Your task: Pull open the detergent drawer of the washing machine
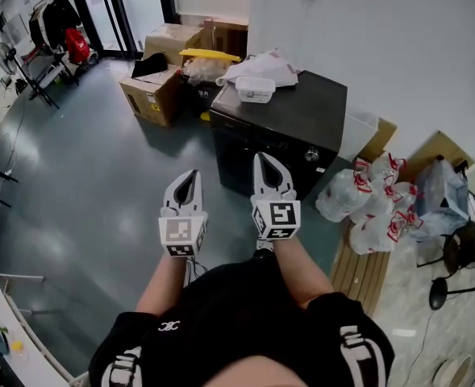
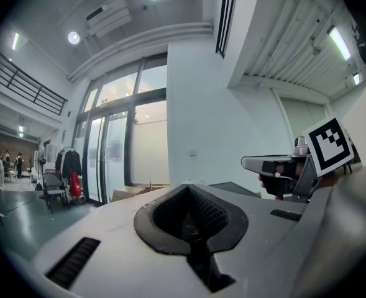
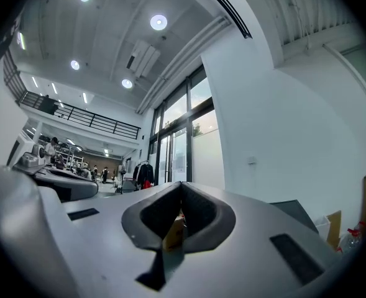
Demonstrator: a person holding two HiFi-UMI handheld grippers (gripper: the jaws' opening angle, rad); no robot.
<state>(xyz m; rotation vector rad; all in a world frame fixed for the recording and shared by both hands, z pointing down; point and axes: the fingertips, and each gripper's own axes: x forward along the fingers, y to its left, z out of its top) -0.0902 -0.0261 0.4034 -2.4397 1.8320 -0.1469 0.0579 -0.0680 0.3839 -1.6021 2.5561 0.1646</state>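
Note:
A black washing machine (image 1: 302, 115) stands against the white wall, straight ahead of me in the head view. Its dark front carries a round knob (image 1: 312, 155); I cannot make out the detergent drawer. My left gripper (image 1: 190, 176) is held out over the floor, short of the machine's front left corner, with its jaws together and nothing in them. My right gripper (image 1: 263, 160) points at the machine's front, close to it, and is also shut and empty. In the left gripper view the jaw tips (image 2: 187, 188) meet. The right gripper view shows the same (image 3: 181, 185).
A white bag and a clear plastic box (image 1: 256, 89) lie on the machine's top. Cardboard boxes (image 1: 160, 87) stand behind it on the left. Several tied plastic bags (image 1: 366, 200) sit on a wooden pallet at the right. A clothes rack (image 1: 52, 22) stands far left.

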